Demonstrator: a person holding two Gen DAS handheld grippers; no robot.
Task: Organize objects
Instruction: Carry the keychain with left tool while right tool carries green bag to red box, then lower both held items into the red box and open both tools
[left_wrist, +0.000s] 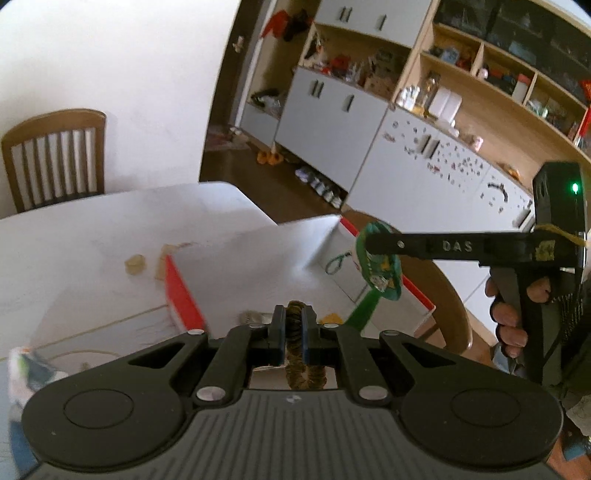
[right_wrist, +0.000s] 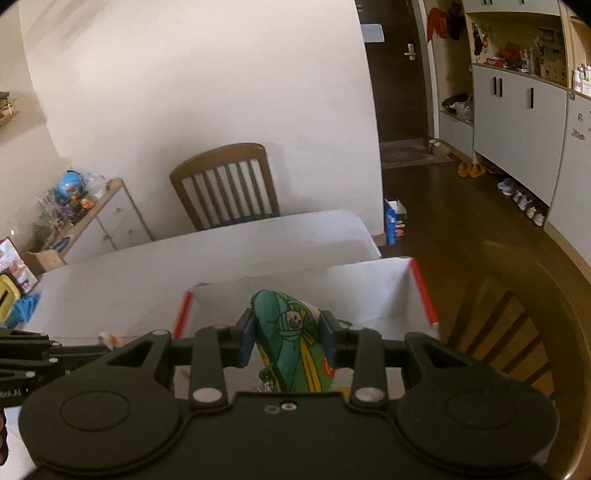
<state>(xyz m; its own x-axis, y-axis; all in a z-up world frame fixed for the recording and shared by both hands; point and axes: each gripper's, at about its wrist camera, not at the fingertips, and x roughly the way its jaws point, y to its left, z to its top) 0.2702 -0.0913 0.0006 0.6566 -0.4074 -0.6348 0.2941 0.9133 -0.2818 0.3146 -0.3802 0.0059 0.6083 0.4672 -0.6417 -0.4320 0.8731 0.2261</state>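
while my left gripper (left_wrist: 294, 334) pinches a brown scrunchie (left_wrist: 297, 321) and my right gripper (right_wrist: 288, 338) clamps a green pouch (right_wrist: 291, 332) over the box (right_wrist: 369, 291), the pouch's dangling tail could snag the rim.

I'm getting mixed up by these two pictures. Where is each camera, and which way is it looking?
Left wrist view: sits on the left gripper, shut on a brown braided ring, facing the white box and cupboards; a hand holding the right gripper shows.
Right wrist view: sits on the right gripper, shut on a green printed pouch, facing the box, table and wall chair.
Both share the box, table, chair and pouch.
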